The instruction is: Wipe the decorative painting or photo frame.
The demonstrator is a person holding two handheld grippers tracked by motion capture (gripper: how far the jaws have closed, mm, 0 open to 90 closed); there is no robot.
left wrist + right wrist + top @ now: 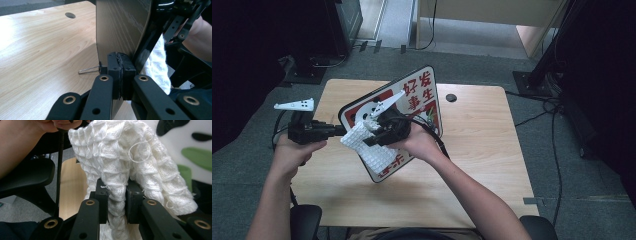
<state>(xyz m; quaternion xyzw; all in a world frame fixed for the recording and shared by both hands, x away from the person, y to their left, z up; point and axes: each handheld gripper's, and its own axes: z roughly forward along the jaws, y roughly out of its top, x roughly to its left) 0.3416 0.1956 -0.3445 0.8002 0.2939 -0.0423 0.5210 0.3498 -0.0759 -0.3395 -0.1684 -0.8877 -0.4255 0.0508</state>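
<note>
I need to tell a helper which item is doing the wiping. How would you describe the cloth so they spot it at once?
On the light wooden table, find the tilted sign board with red characters, held at its edge by the left gripper. Against its face hangs the white waffle-weave cloth, pinched in the right gripper; nothing else there is soft and white.

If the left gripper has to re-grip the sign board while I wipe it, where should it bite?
Keep to the board's thin edge nearest the left gripper, coming in edge-on from the person's left. The board is a flat panel held up off the table, and the right gripper's white cloth works its printed face.
</note>
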